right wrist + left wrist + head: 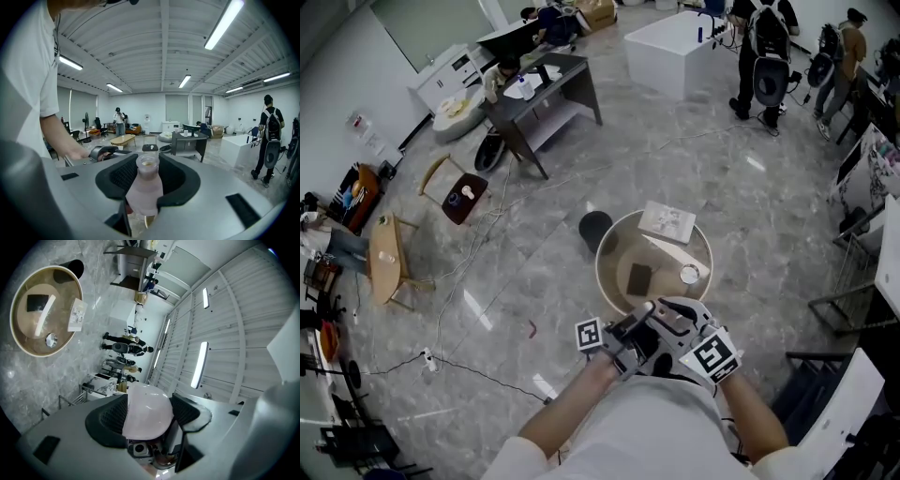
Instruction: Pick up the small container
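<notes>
- Found the small container (143, 190), a frosted bottle-shaped one, clenched between the pads of the right claw (149, 174); took it for the task's thing, so judged the pick-up as good as made.
- Saw its long axis standing upright in the right gripper view, with the open, uncapped mouth on top and level with the pad tips.
- Found the left claw (149, 420) clenched too, on a pale rounded thing (146, 401) wide enough to spread the pads; could not tell what kind of thing.
- Saw both claws drawn in close to the chest in the head view, nearly touching one another, above the near rim of the round counter (602, 281).
- Noted a small round silvery piece (689, 274) on the counter, ahead of and below the claws, on the right claw's side; perhaps a cap or a tin, too small to tell.
- Noted other things on the counter: a booklet (667, 222) at the far edge, a pale strip (670, 253) and a dark square (638, 278) nearer, all apart from the silvery piece.
- Judged nothing on the counter to bar a reach; only the full claws themselves.
- Judged spilling the main risk if the open container were tilted.
</notes>
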A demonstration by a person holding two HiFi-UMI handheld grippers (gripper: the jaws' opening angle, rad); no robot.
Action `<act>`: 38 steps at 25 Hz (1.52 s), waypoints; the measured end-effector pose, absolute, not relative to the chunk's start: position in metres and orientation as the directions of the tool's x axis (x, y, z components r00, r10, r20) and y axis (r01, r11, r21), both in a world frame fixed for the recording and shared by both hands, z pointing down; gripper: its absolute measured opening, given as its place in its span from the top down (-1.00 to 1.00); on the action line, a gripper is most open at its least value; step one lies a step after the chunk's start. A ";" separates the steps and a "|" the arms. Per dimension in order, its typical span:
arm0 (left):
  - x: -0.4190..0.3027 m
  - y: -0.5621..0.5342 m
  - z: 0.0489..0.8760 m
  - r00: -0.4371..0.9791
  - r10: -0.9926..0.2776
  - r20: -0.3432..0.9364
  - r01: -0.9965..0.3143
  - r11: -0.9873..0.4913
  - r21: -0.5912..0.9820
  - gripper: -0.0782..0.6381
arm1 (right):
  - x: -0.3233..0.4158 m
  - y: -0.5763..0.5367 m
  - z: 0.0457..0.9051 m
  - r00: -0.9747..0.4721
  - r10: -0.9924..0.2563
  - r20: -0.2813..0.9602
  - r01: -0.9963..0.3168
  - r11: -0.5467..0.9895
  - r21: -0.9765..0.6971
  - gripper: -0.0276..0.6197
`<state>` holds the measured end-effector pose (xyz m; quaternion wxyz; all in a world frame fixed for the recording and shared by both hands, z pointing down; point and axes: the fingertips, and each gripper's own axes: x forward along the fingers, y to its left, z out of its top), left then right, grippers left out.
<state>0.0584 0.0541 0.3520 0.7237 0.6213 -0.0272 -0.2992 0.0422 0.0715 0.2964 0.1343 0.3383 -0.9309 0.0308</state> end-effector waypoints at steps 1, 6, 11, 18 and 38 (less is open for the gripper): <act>0.055 0.054 0.350 0.822 -0.463 -0.331 0.397 0.048 0.917 -0.08 | 0.039 0.071 0.295 -0.732 -0.626 0.270 -0.643 0.765 0.031 0.45; 0.038 0.053 0.342 0.841 -0.434 -0.322 0.382 0.055 0.923 -0.08 | 0.022 0.070 0.286 -0.716 -0.645 0.267 -0.665 0.747 0.020 0.45; 0.025 0.055 0.338 0.844 -0.422 -0.330 0.391 0.066 0.918 -0.08 | 0.008 0.071 0.280 -0.712 -0.655 0.251 -0.672 0.740 0.026 0.45; 0.021 0.055 0.334 0.842 -0.414 -0.345 0.404 0.061 0.913 -0.08 | 0.003 0.073 0.275 -0.707 -0.666 0.238 -0.678 0.734 0.043 0.45; 0.029 0.075 0.328 0.846 -0.400 -0.353 0.406 0.054 0.912 -0.08 | 0.011 0.092 0.269 -0.699 -0.674 0.238 -0.685 0.727 0.047 0.45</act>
